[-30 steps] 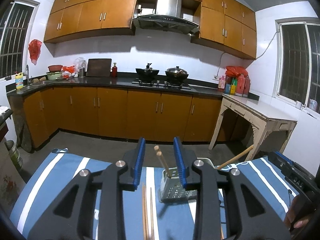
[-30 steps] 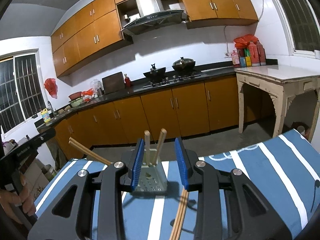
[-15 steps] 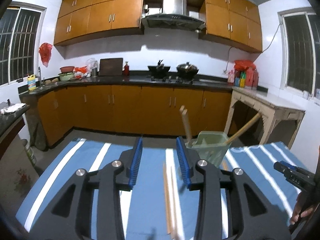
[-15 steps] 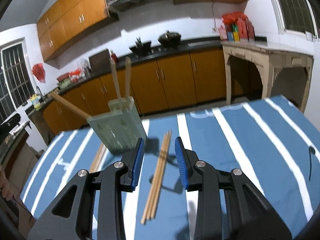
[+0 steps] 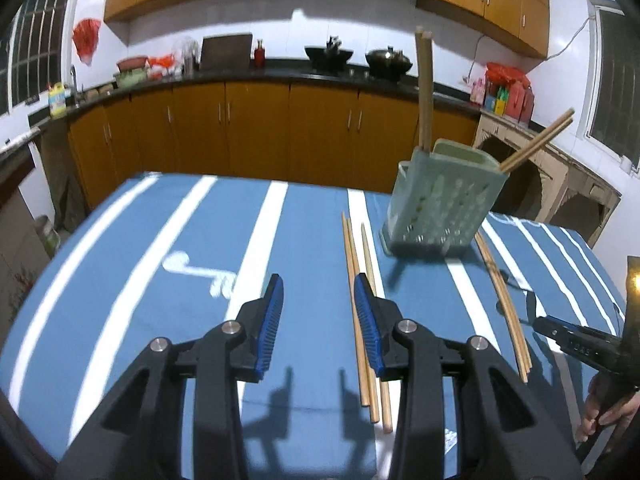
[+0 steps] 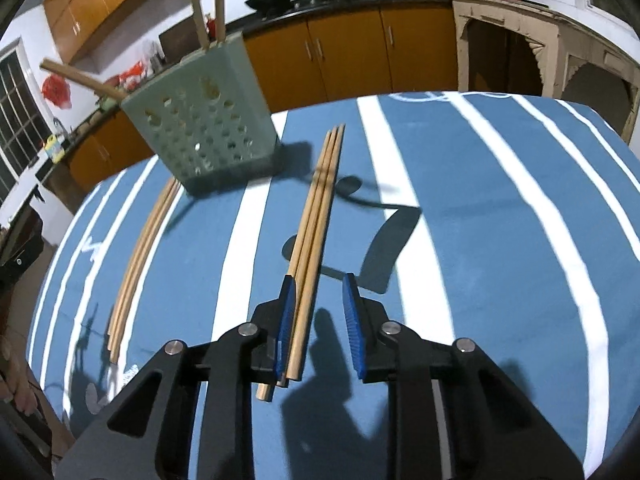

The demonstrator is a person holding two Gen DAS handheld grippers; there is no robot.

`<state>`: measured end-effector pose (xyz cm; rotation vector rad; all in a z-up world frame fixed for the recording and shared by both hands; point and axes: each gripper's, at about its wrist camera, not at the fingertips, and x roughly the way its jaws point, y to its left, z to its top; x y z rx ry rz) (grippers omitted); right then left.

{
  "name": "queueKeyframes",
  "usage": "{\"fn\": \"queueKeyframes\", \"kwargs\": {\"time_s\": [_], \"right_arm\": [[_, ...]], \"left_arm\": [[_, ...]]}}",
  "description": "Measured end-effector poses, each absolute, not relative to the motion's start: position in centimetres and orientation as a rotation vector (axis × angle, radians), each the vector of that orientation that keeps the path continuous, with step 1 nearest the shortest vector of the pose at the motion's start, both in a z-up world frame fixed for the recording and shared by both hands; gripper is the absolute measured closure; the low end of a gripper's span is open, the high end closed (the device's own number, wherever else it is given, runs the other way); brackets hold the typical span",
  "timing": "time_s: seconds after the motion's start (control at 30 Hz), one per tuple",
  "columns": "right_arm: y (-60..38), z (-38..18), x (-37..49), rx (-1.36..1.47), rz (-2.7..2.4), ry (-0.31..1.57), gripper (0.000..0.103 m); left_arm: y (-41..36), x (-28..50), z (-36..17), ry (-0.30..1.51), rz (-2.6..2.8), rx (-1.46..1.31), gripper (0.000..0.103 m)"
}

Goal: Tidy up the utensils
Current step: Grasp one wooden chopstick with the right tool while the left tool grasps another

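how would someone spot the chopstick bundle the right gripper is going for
Start at the blue striped tablecloth and find the pale green perforated holder. Loose chopsticks lie on either side of it; the target bundle is the set of three whose near ends sit between the right gripper's blue pads, unlike the other pair lying clear of it.

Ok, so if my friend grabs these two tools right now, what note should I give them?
Left tool: open, empty. The first bundle of chopsticks lies on the table by its right finger, not between the fingers.
Right tool: open, jaws just closing. The second bundle lies between them, not yet pinched.
Green holder: upright on the striped cloth.
Done: a few chopsticks stand in the holder.
Left: pick up both bundles and drop them in the holder.
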<state>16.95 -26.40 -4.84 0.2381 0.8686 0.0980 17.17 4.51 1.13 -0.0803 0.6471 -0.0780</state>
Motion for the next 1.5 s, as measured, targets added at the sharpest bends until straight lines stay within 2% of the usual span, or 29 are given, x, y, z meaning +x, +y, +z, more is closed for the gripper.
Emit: {"fn": "queueKeyframes", "kwargs": {"time_s": [0.2,0.37,0.5,0.63,0.97,1.5], "right_arm": [[-25.8,-5.9,17.4,0.193,0.085,0.903,0.086],[-25.7,-6.0,17.5,0.175,0.077,0.904,0.087],[-25.8,-6.0,17.4,0.125,0.020,0.899,0.095],[-27.8,-6.1,17.4,0.194,-0.029,0.892,0.095],[-28.2,-6.2,17.1,0.189,-0.020,0.888,0.095],[-28.2,-6.2,17.1,0.195,-0.015,0.889,0.095]], "left_arm": [[4.0,17.9,-0.6,0.699,-0.099,-0.089,0.066],[3.8,18.3,-1.4,0.722,-0.108,-0.086,0.066],[3.6,18.5,-2.1,0.744,-0.126,-0.086,0.066],[3.3,18.5,-2.8,0.766,-0.153,-0.085,0.067],[1.7,19.1,-5.6,0.853,-0.195,-0.055,0.080],[0.7,19.4,-6.6,0.873,-0.183,-0.014,0.084]]}}
